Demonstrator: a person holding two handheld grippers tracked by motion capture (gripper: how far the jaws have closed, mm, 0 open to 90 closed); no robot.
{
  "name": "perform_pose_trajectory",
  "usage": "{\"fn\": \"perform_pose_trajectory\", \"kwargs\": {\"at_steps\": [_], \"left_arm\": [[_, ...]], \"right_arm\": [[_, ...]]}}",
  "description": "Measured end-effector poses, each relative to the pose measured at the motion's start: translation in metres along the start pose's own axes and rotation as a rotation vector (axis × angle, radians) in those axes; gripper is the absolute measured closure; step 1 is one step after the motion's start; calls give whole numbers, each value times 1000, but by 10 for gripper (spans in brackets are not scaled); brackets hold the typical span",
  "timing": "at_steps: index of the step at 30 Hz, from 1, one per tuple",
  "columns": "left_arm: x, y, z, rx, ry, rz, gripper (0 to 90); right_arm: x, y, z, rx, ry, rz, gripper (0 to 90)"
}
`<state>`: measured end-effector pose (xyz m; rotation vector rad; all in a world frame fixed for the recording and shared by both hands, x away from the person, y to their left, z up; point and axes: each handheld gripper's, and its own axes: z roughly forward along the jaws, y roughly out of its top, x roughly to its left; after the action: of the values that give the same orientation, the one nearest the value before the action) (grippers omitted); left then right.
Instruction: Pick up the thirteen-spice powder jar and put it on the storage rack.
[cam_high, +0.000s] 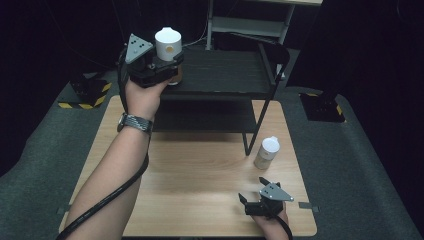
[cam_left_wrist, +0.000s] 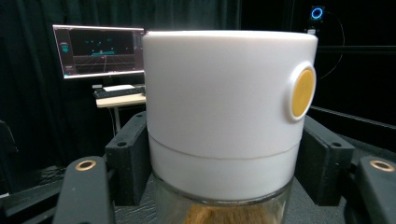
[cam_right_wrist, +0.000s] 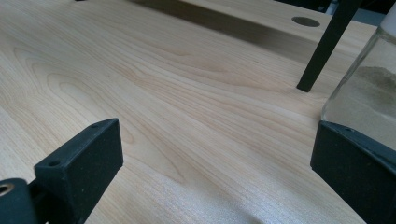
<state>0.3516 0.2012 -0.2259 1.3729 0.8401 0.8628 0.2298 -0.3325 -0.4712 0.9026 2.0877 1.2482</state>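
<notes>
Dark room | wooden table (cam_high: 200, 170) | black shelf rack (cam_high: 225, 75) at the back

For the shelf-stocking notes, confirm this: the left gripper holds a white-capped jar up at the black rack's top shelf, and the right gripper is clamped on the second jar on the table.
One error: the right gripper is not clamped on the second jar. The right gripper view shows its jaws open over bare table, that jar just beyond the right-hand jaw. The left gripper does hold the white-capped jar at the black rack.
</notes>
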Motion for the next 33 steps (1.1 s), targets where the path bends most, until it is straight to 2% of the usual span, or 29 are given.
{"fn": "perform_pose_trajectory", "kwargs": {"at_steps": [15, 21, 23, 28, 30, 33], "left_arm": [[1, 3, -1, 15, -3, 16, 297], [1, 3, -4, 29, 11, -15, 142], [1, 3, -7, 32, 11, -22, 112], [5, 6, -18, 36, -21, -26, 45], [3, 5, -23, 31, -15, -22, 11], [3, 5, -31, 28, -22, -24, 6]], "right_arm": [[0, 0, 0, 2, 1, -2, 21], [0, 0, 0, 0, 1, -1, 21], [0, 0, 0, 1, 1, -3, 21], [1, 1, 0, 5, -3, -4, 21], [1, 1, 0, 5, -2, -6, 21], [1, 0, 0, 1, -5, 0, 21]]}}
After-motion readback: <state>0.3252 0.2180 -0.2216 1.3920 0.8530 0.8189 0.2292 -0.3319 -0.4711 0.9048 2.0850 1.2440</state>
